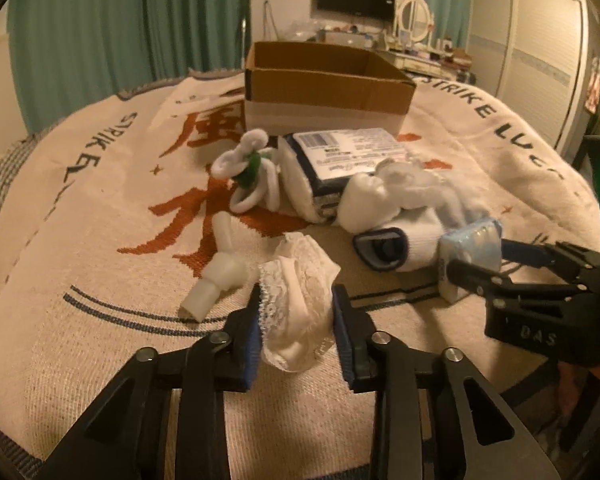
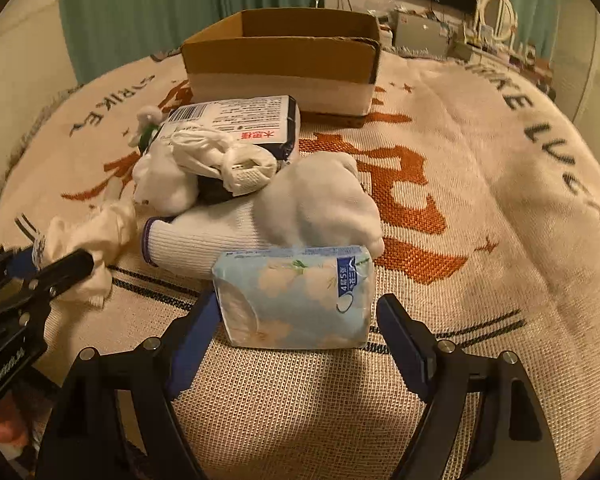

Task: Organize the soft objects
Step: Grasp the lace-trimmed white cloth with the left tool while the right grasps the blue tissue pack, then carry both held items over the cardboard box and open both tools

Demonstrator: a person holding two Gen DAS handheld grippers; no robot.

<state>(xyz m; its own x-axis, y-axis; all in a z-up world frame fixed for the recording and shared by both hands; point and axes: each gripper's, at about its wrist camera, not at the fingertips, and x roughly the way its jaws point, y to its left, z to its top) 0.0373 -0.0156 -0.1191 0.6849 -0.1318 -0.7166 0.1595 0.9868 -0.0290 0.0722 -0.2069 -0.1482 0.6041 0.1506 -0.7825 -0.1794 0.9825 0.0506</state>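
Note:
A crumpled white lace cloth (image 1: 300, 276) lies low on the patterned blanket, and my left gripper (image 1: 298, 300) is shut on it, blue pads pressing both sides. The right wrist view shows the same cloth (image 2: 96, 232) in the left gripper (image 2: 52, 258) at the left edge. A light blue tissue pack (image 2: 296, 296) stands between the fingers of my right gripper (image 2: 296, 304), which is open: the left pad sits against it and a gap shows at the right pad. An open cardboard box (image 1: 328, 84) stands behind the pile. The right gripper (image 1: 480, 256) straddles the pack (image 1: 470, 240).
Between the grippers and the box (image 2: 280, 60) lie a ribbed white sock (image 2: 204, 240), rolled white socks (image 2: 320, 204), a large wrapped pack (image 2: 236, 120) and white loops with green (image 1: 248, 172). A white plastic pipe fitting (image 1: 216, 272) lies left of the cloth. Curtains and furniture stand beyond the bed.

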